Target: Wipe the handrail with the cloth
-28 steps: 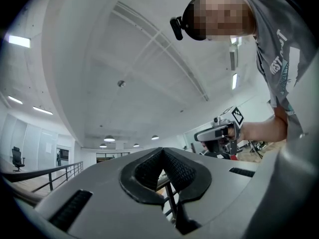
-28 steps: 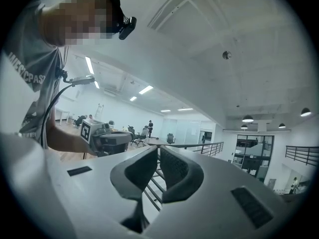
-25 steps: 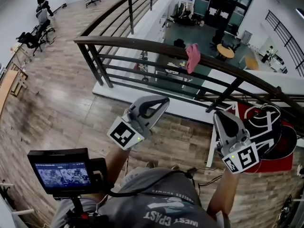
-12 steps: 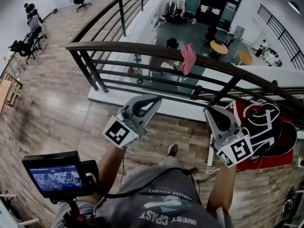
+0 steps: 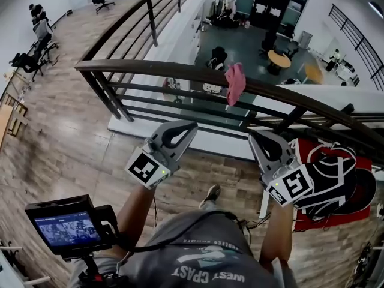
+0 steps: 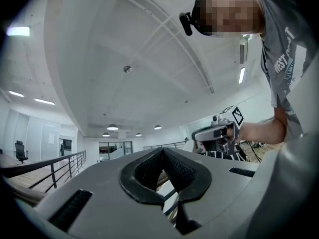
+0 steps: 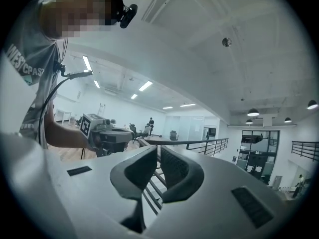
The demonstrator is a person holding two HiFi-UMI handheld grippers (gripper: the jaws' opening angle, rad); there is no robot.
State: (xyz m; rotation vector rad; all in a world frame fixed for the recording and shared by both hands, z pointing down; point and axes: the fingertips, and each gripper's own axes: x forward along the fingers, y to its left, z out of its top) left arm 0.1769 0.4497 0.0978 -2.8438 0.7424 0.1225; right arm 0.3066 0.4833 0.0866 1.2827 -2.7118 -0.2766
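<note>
A pink cloth (image 5: pixel 235 81) hangs draped over the dark curved handrail (image 5: pixel 150 66), a little right of its middle. Neither gripper touches it. My left gripper (image 5: pixel 193 125) is below the rail and to the cloth's lower left, its jaws shut on nothing. My right gripper (image 5: pixel 253 135) is below the cloth and slightly right, jaws together and empty. In the left gripper view the left gripper (image 6: pixel 162 151) points at the ceiling, with the other gripper off to its right. In the right gripper view the right gripper (image 7: pixel 158 152) shows only a thin slit between its pads.
Beyond the rail is an open drop to a lower floor with a round table (image 5: pixel 279 59). A red and black object (image 5: pixel 336 179) lies on the wood floor at right. A small monitor (image 5: pixel 63 230) rides at lower left. Office chairs (image 5: pixel 36 17) stand far left.
The person has stepped closer to the rail. Both grippers have shifted a little left and toward it. The cloth has stayed on the rail.
</note>
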